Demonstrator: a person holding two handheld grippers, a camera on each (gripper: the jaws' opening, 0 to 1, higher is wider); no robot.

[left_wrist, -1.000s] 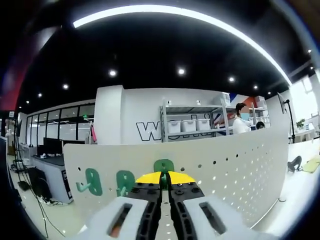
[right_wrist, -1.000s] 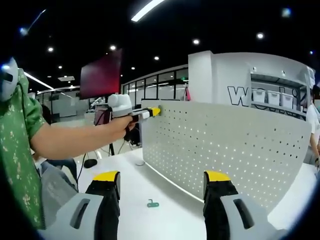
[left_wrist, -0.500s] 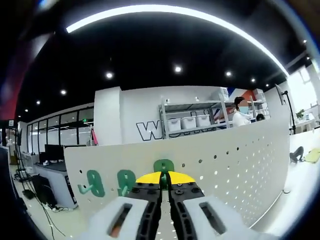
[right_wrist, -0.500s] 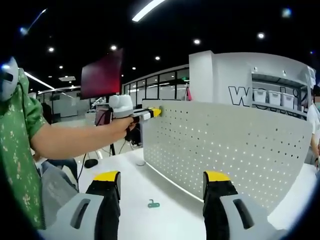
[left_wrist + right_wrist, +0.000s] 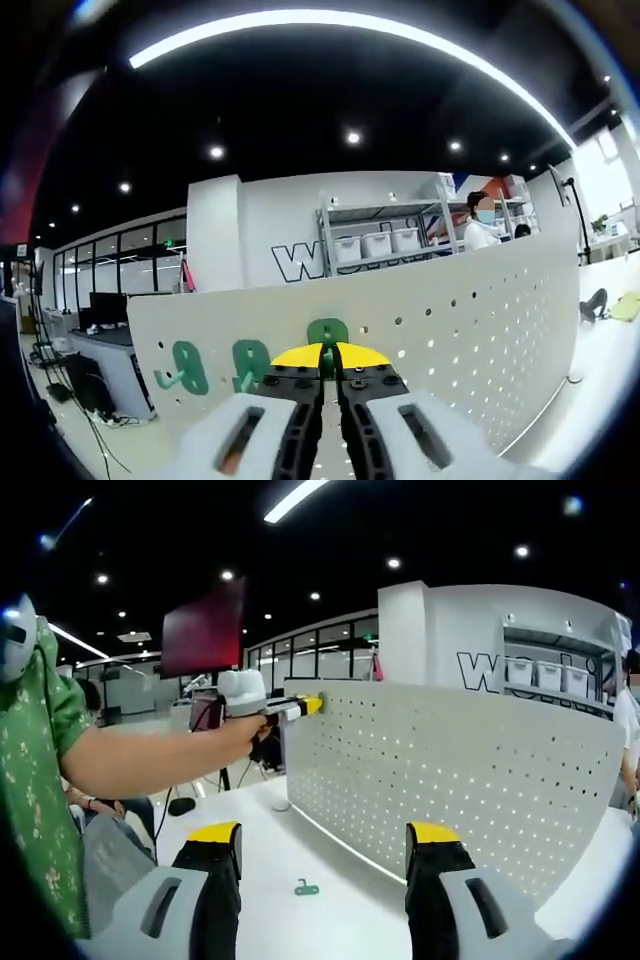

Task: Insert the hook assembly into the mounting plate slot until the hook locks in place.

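Nearest to the right gripper [image 5: 325, 845], whose jaws stand spread wide and empty, a spare green hook [image 5: 306, 887] lies on the white table [image 5: 270, 850], just in front of the foot of the pegboard [image 5: 450, 770]. That hand seems held back so its camera takes in the whole board and the work going on at the board's far end. There the left gripper [image 5: 322, 357], held out on the person's bare arm [image 5: 150, 760], has its yellow-tipped jaws pressed together on a green hook [image 5: 327, 333] and holds it right against the board, near the top edge; I judge the grip is kept tight so the hook can be pushed into its holes squarely. Whether it has locked, I cannot tell. Two more hooks [image 5: 186, 365] already sit on the board beside it, apparently seated. Beyond the board stand shelves [image 5: 385, 240] with white bins against a lettered wall.
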